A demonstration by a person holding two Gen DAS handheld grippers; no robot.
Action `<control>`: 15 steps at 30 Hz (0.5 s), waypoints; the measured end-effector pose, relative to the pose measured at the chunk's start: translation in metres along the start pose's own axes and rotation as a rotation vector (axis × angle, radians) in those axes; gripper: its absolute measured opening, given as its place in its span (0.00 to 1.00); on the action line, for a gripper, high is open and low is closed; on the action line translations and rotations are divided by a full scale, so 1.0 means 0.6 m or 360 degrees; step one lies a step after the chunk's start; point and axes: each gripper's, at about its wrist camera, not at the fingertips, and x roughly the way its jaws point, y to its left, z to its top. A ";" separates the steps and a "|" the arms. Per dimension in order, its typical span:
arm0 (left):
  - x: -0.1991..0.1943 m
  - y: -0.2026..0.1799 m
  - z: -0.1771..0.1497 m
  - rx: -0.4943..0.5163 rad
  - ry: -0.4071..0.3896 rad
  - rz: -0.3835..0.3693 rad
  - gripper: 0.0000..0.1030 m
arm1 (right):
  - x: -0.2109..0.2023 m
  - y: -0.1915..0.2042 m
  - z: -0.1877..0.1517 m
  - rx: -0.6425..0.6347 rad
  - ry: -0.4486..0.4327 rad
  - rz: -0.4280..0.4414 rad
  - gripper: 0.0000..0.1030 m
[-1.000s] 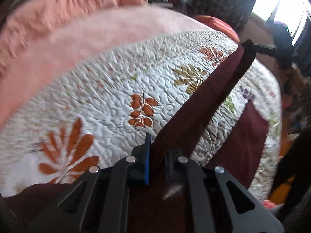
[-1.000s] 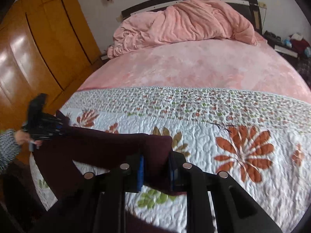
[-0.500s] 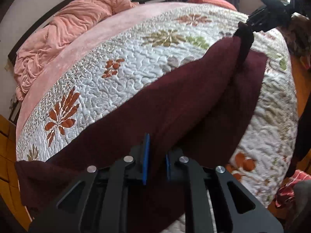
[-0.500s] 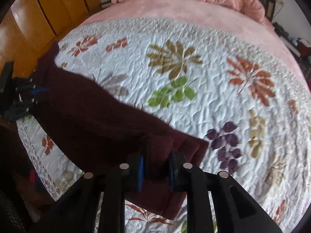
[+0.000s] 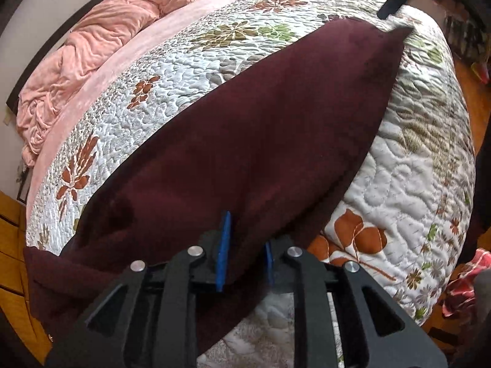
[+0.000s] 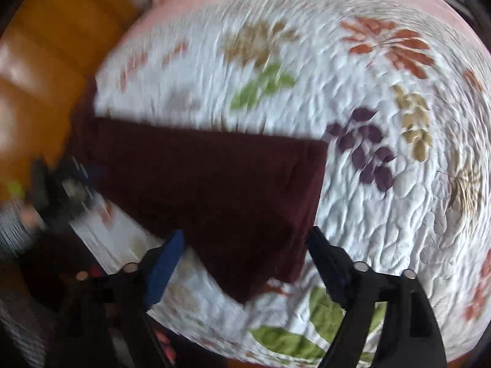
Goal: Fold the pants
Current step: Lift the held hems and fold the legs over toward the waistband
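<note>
Softly, plush maroon pants [image 5: 251, 141] drape quilted bedspread [image 5: 408, 165].

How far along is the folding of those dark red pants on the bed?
One fold looks done: the pants lie doubled in a long band across the quilt. In hand: the right tool has just been opening, its sides clear of the cloth, while the left tool has cloth between its pads, barely parted. Left: probably another fold to shorten the band.
</note>
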 end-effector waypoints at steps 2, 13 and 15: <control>0.002 0.005 0.004 -0.0041 0.0002 -0.0032 0.20 | -0.004 -0.019 0.009 0.0126 -0.0054 0.0080 0.82; 0.005 0.039 0.014 -0.0299 0.0008 -0.0199 0.23 | 0.053 -0.004 0.043 -0.0003 -0.0007 -0.0288 0.12; -0.006 0.043 0.020 -0.0347 -0.0046 -0.0192 0.23 | 0.023 0.008 0.049 -0.0046 -0.0132 -0.0283 0.11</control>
